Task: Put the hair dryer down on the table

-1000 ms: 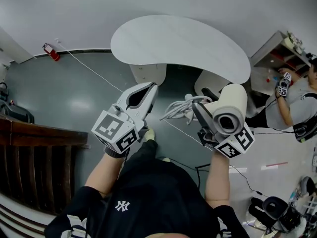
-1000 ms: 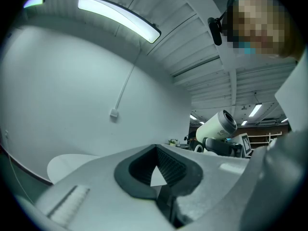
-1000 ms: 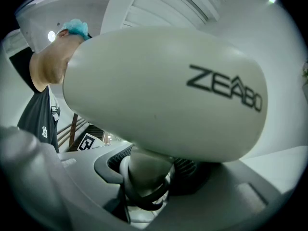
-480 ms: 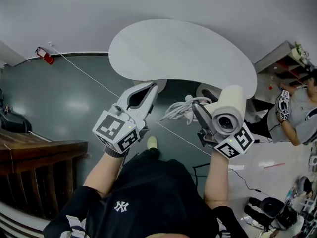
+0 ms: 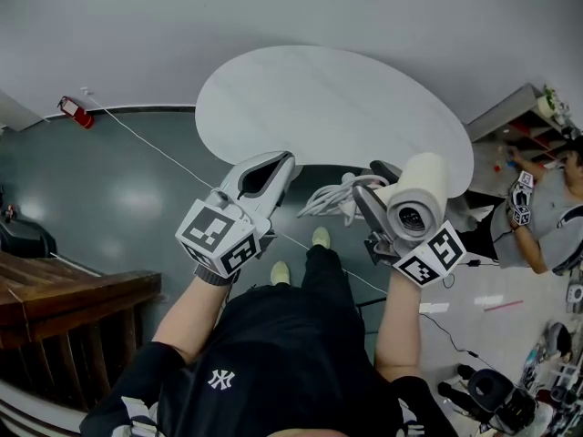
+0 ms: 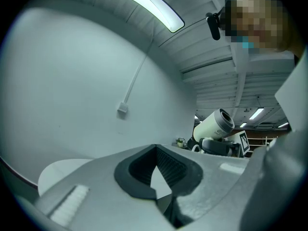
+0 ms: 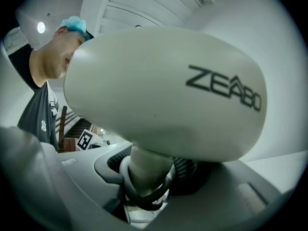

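Observation:
The cream hair dryer [image 5: 419, 198] stands barrel-up in my right gripper [image 5: 378, 176], which is shut on its handle. In the right gripper view the barrel [image 7: 163, 90] fills the frame and the handle [image 7: 144, 170] sits between the jaws. Its coiled white cord [image 5: 332, 198] hangs to the left of the gripper. The white oval table [image 5: 328, 98] lies just beyond both grippers, and the dryer is held in the air at its near edge. My left gripper [image 5: 278, 160] is shut on nothing and points at the table's near edge. The left gripper view shows the dryer [image 6: 214, 126] off to the right.
A red fire extinguisher [image 5: 71, 110] stands by the wall at far left, and a white cable [image 5: 155, 144] runs from there across the grey floor. A dark wooden railing [image 5: 64, 308] is at lower left. Another person [image 5: 547, 217] stands by a shelf [image 5: 524, 116] at right.
The table has come closer, and both grippers now sit at its near edge. The right gripper still holds the dryer. The person's feet have stepped forward.

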The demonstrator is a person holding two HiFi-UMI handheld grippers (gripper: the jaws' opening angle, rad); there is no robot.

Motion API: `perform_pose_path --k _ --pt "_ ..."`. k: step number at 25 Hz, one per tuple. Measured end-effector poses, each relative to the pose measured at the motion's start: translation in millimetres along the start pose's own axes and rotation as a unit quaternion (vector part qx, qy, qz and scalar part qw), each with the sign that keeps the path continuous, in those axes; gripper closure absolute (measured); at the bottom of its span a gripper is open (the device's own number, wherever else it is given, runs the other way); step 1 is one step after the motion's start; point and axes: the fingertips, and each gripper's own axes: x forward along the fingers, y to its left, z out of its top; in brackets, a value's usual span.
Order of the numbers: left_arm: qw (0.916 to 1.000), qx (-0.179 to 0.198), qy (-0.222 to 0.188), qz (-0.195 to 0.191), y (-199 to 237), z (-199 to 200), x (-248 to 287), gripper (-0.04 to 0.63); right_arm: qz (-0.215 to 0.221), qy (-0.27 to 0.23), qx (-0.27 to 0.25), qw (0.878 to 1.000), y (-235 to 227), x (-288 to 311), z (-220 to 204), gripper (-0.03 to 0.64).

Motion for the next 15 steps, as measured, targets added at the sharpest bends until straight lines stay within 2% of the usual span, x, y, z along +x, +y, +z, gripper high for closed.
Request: perform_pose_path --k 5,10,15 --pt "0.9999 0.007 -0.003 0.010 0 -8 -1 0.595 0.012 0.013 -0.005 1.000 -9 3 -11 0.393" --pt "0.9994 0.005 0.003 0.034 52 -10 60 0.595 0.040 0.044 -0.006 0.998 -84 54 -19 0.393" --pt "0.9981 -0.008 0.008 0.061 87 -16 110 0.595 0.072 0.079 -0.002 0.994 -144 88 -28 0.393"
